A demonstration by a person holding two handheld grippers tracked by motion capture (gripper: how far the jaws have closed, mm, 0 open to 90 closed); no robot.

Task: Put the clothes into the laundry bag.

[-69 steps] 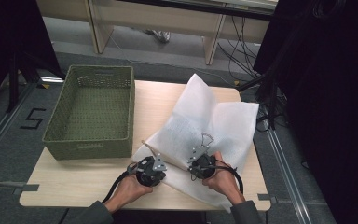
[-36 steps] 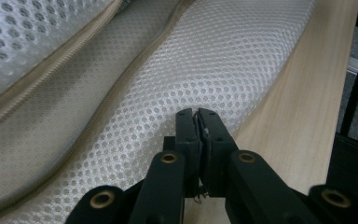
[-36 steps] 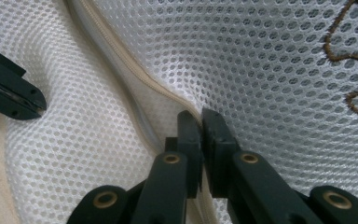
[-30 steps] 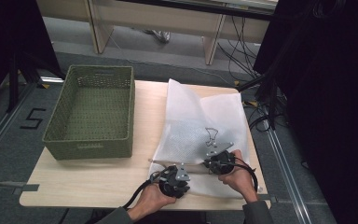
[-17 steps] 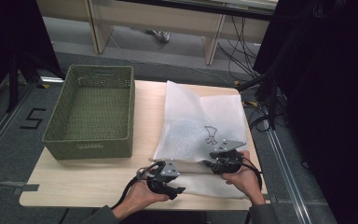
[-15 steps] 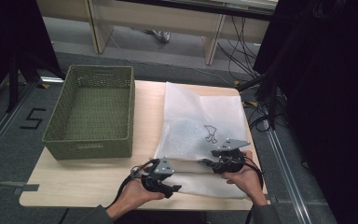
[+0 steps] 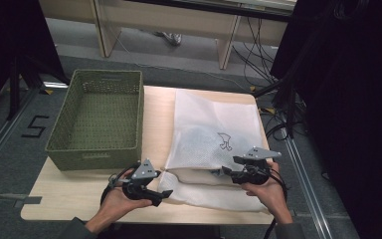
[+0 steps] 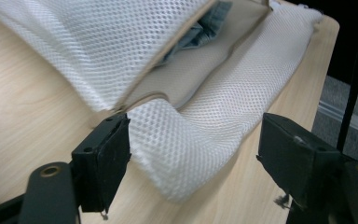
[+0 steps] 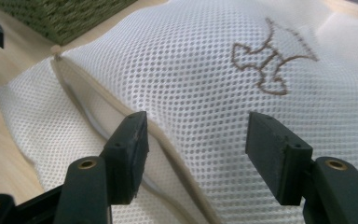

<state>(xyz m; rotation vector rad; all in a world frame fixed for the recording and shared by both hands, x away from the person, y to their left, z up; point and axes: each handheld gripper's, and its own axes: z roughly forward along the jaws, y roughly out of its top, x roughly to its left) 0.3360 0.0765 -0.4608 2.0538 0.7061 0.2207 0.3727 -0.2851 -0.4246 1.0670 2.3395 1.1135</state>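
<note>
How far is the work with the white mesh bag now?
Done: the white mesh bag lies flat on the table, dark cloth inside. In hand: the left gripper and right gripper have just been opening; the bag's edge lies between unpressed jaws. Left: probably closing it and moving it to the green basket.

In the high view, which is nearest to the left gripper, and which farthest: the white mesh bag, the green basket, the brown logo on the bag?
From the left gripper:
1. White mesh bag: its near corner lies just beside the jaws.
2. Green basket: up and left.
3. Brown logo: farther right, on the bag's top.
</note>
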